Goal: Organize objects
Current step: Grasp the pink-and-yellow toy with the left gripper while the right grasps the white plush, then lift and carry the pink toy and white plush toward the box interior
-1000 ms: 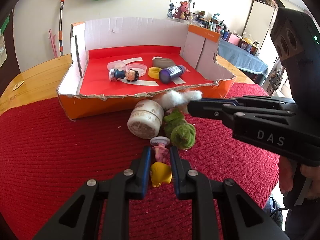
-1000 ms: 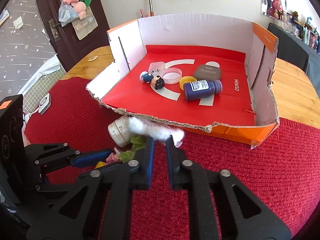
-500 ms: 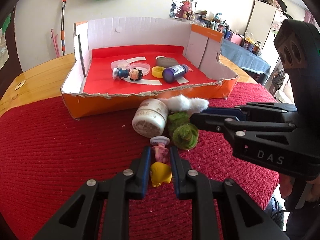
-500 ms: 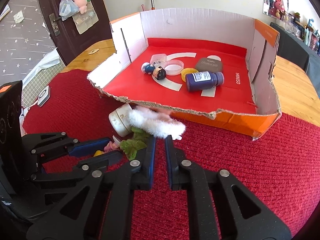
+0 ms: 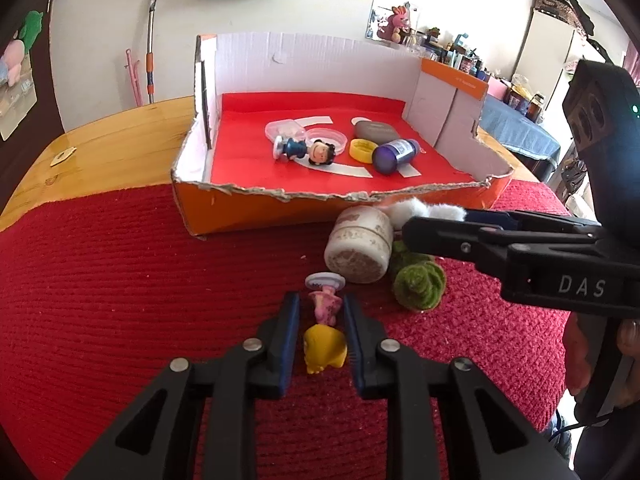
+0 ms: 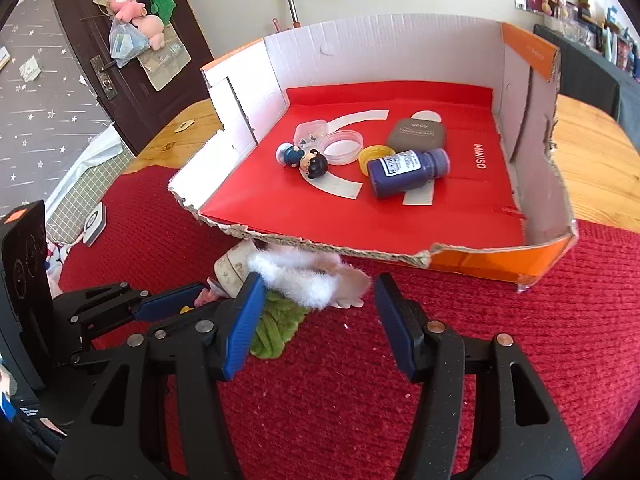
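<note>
A pink and yellow figurine (image 5: 325, 326) lies on the red cloth between the fingers of my left gripper (image 5: 318, 312), which is shut on it. My right gripper (image 6: 318, 300) is open. A fluffy white cotton piece (image 6: 308, 280) lies between its fingertips, in front of the box; it also shows in the left wrist view (image 5: 424, 212). A white jar (image 5: 358, 250) on its side and a green mossy plant (image 5: 418, 282) lie beside it. The orange cardboard box (image 6: 500, 264) with a red floor holds a blue-dressed figurine (image 6: 304, 158), a purple bottle (image 6: 408, 166), a yellow cap (image 6: 372, 156), a grey case (image 6: 416, 134) and clear lids.
The red knitted cloth (image 5: 120, 300) covers the near part of a wooden table (image 5: 100, 148). The box's front wall is torn low; its other walls are tall. A dark door (image 6: 120, 60) and a mop handle (image 5: 150, 40) stand behind.
My right gripper has opened and let go of the white cotton piece, which now rests by the jar and plant. The left gripper stays shut on the figurine.
</note>
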Demonstrator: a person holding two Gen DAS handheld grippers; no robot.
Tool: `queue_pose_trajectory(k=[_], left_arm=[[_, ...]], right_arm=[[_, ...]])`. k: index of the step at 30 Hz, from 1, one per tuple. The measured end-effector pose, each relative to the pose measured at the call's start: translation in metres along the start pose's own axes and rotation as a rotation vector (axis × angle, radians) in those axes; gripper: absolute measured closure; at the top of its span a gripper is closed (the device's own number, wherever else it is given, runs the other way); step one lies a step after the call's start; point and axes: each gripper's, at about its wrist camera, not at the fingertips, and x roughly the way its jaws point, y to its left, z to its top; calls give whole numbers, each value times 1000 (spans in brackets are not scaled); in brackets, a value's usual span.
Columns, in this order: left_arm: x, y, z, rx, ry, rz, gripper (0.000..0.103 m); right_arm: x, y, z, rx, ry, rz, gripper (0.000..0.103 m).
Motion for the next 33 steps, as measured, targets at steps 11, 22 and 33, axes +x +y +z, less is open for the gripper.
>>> queue_pose_trajectory(k=[11,22,33], left_arm=[[0,0,2,-1,-14,2,80],[-4,0,3,-6,-27,7,85],[-13,-5,3,-3,-54,8,85]], right_arm=[[6,-6,4,43,-21,52,60],[-10,-8,-3,40,-59,47,83],[-28,-8,-11,50,-96,49,85]])
